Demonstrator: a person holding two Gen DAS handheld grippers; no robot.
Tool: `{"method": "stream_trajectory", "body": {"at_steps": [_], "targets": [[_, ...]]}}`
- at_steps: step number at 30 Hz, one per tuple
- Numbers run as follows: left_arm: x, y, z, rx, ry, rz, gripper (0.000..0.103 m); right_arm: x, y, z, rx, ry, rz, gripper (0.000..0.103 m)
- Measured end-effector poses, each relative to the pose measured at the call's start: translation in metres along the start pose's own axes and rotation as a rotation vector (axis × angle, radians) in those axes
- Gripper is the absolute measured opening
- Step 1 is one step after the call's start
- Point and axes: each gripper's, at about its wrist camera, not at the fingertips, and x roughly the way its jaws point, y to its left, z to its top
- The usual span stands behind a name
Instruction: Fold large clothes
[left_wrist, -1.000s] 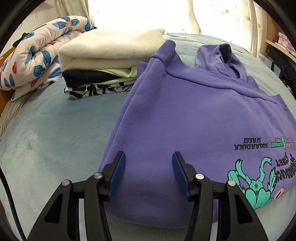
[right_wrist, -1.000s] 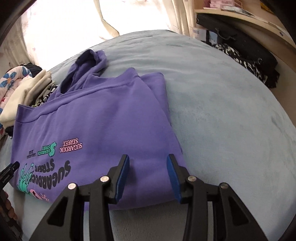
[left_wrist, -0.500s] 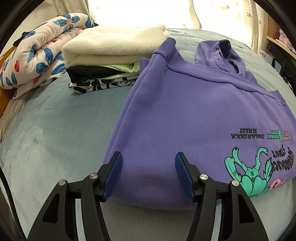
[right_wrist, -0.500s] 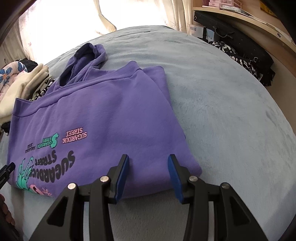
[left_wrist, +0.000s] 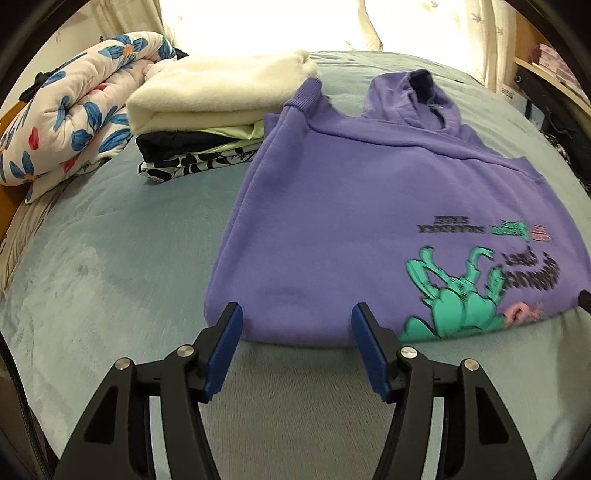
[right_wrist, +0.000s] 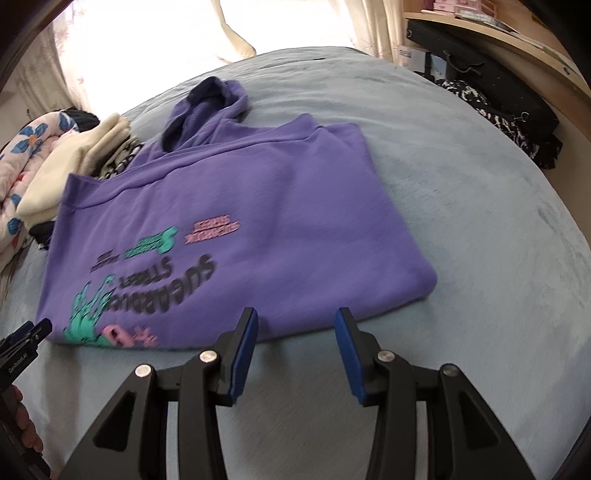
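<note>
Both claws, left claw (left_wrist: 297, 321) and right claw (right_wrist: 295, 325), stand open and empty, the left having just widened, before the folded purple hoodie (left_wrist: 369, 221) on the bed (left_wrist: 110, 266).

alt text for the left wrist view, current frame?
A folded purple hoodie with a teal graphic lies on a pale blue bed, just beyond the open left gripper, whose blue pads hold nothing. Behind it sit a stack of folded clothes and a rolled floral quilt.
</note>
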Motion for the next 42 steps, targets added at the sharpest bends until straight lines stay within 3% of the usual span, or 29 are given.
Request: {"method": "stream_trajectory", "body": {"at_steps": [11,17,22,28,33,38,42], "targets": [[-0.062,0.0,0.015,0.06,-0.075,-0.047,0.06,-0.045,0.038,0.006,-0.086,-0.043,0.051,0.044],[-0.078,0.0,0.067,0.101,-0.101,-0.086,0.06,-0.063,0.053,0.041,-0.132,-0.075,0.085,0.044],[-0.071,-0.004,0.13,0.105,-0.068,-0.159,0.06,-0.065,0.059,0.097,-0.13,-0.087,0.122,0.044],[-0.027,-0.03,0.218,0.163,-0.039,-0.165,0.06,-0.04,0.064,0.188,-0.149,-0.097,0.089,0.044],[0.044,-0.052,0.293,0.156,0.054,-0.152,0.06,0.004,0.053,0.265,-0.092,-0.069,0.104,0.044],[0.119,-0.068,0.345,0.103,0.124,-0.143,0.06,0.083,0.04,0.331,-0.024,0.009,0.122,0.044],[0.175,-0.085,0.365,0.08,0.159,-0.128,0.06,0.141,0.031,0.354,0.053,0.058,0.164,0.044]]}}
